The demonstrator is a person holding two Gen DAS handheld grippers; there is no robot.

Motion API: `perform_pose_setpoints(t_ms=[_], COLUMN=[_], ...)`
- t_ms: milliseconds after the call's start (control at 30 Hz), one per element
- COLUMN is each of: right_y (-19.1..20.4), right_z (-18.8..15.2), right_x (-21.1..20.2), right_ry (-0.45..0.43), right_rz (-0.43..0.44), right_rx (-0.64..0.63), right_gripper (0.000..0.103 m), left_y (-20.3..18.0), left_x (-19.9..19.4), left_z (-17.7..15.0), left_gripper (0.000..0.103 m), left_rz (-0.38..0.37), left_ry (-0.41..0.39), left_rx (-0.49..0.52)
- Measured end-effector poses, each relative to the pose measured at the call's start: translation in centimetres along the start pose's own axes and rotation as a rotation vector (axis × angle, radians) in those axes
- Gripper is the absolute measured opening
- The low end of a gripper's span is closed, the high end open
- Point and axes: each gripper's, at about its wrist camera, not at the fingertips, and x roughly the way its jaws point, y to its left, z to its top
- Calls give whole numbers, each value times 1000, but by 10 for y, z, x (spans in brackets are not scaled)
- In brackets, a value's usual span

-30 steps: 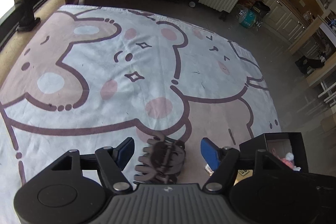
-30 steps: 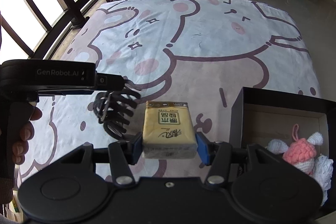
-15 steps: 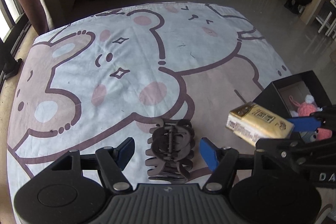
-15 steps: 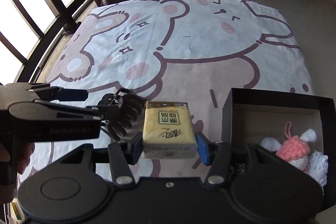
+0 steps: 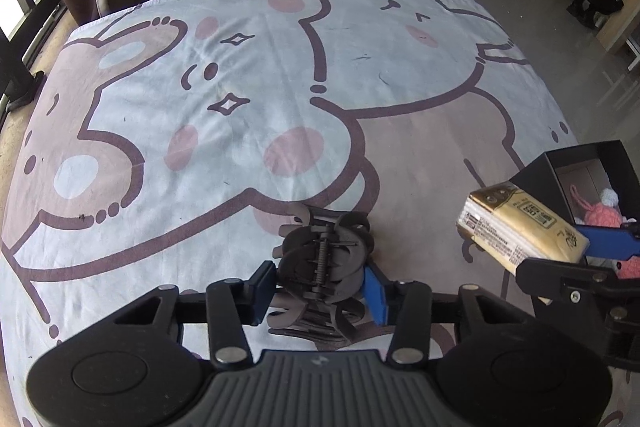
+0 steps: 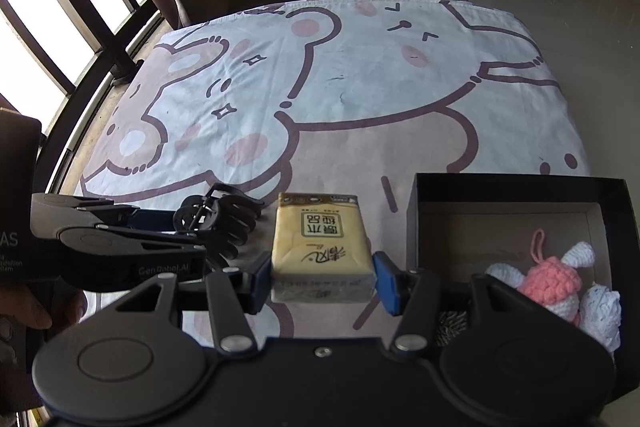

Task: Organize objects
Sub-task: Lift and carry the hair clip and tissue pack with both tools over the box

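Black box [image 6: 520, 187] with pink-and-white crochet toy [image 6: 552, 283] inside (right fingers [image 6: 384, 283] pinching tissue pack [image 6: 320, 247], left fingers [image 5: 374, 287] closing on hair claw [image 5: 324, 263])

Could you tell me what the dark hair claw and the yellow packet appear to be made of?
Hair claw: probably matte dark plastic, with moulded curved teeth and a metal coil spring at the hinge. Yellow packet: likely tissues in glossy plastic film; it shows sheen and soft, rounded edges.

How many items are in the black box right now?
2 visible: a pink crocheted toy and a white crocheted piece beside it, both at the near right of the black box. The right gripper's body hides the near edge, so more may be hidden.
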Motion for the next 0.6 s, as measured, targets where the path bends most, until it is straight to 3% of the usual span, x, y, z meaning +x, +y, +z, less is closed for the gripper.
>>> perform_pose_setpoints(t_ms=[133, 433, 600], right_y=[-1, -1, -1], right_z=[0, 1, 2], right_x=[0, -1, -8], right_ry=[1, -8, -29], right_rz=[0, 5, 6], right_rx=[1, 11, 33], right_gripper=[54, 54, 54], left_y=[1, -6, -11], left_x=[-1, -16, -27], left_z=[1, -6, -13], left_gripper=[45, 45, 45], left_rz=[-4, -80, -82], left_ry=[-4, -7, -10], left_rx=[-3, 109, 139])
